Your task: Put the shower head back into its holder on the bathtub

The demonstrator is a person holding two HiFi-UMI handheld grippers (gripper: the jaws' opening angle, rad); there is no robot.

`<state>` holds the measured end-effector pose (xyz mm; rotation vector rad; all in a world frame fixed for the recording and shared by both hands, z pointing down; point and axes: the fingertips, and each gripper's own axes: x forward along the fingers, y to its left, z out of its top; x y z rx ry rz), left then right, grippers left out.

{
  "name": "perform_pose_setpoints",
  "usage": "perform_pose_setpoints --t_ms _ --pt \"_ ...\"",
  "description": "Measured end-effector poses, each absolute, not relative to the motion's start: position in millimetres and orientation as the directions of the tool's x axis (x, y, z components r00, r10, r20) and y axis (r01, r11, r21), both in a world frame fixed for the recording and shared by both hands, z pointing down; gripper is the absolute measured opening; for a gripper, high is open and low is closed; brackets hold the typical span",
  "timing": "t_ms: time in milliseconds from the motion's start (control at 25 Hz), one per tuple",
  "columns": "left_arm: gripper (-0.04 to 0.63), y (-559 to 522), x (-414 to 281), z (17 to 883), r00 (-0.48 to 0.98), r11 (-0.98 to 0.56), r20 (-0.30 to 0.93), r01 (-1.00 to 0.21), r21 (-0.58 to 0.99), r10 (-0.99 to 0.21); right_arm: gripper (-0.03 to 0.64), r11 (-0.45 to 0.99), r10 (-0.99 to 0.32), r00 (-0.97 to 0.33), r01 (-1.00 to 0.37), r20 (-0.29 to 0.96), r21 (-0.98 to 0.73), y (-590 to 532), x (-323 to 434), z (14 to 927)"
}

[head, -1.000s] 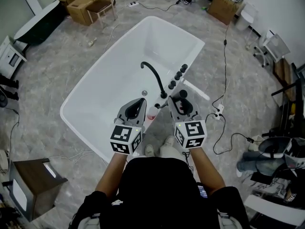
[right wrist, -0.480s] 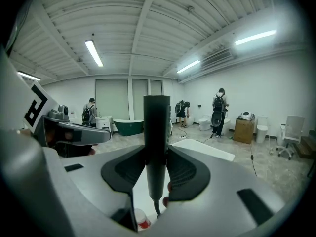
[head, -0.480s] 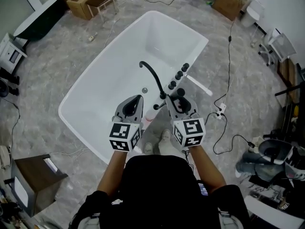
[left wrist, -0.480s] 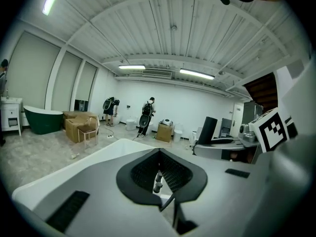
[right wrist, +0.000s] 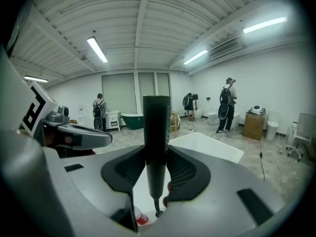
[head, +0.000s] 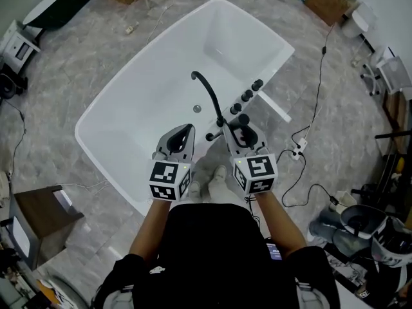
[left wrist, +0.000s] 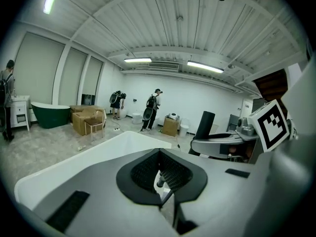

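My right gripper [head: 240,127] [right wrist: 157,181] is shut on the black shower head [right wrist: 156,132], which stands upright between its pads. In the head view the shower head [head: 244,134] hangs over the near rim of the white bathtub [head: 96,156], just right of the black curved faucet [head: 207,92]. A row of black knobs [head: 248,95] sits on the tub's right rim beyond it. My left gripper [head: 185,131] [left wrist: 160,179] hovers beside it over the near rim, its jaws together with nothing in them. I cannot pick out the holder.
A white bar [head: 273,105] juts from the tub's right side. A power strip and cables [head: 296,150] lie on the floor at right. A wooden stand [head: 45,211] is at left. A red-capped bottle [right wrist: 140,218] shows below the right jaws. People stand far off [left wrist: 152,110].
Both grippers have moved forward and a little down toward the tub's near rim by the faucet. The shower head stays in the right gripper.
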<state>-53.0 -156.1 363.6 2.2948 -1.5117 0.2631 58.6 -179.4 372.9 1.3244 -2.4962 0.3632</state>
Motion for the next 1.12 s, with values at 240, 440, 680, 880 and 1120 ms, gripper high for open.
perform_pose_setpoints --t_ms 240,440,680,880,1120 --pt "0.014 -155.6 -55.7 391.7 0.369 -0.308 0.402 -0.928 0.209 -0.838 0.137 0.584 -0.714 -0.569 -0.805 0.407 -0.102 -188.7 52.0 399.0" --pt "0.014 -154.1 -60.6 418.7 0.346 -0.269 0.447 -0.936 0.228 -0.825 0.137 0.609 -0.674 -0.592 -0.784 0.443 -0.122 -194.5 41.8 424.4" --pt "0.014 -151.5 -67.2 453.4 0.319 -0.231 0.487 -0.944 0.234 -0.813 0.137 0.624 -0.634 -0.606 -0.768 0.481 -0.145 -197.0 33.8 463.1" --pt "0.014 -145.5 -72.8 475.5 0.309 -0.207 0.518 -0.947 0.246 -0.798 0.137 0.633 -0.605 -0.607 -0.759 0.515 -0.151 -192.4 29.7 486.4" --pt "0.014 -148.3 -78.2 498.0 0.301 -0.179 0.543 -0.947 0.266 -0.784 0.137 0.638 -0.572 -0.602 -0.753 0.558 -0.158 -190.0 28.9 514.7"
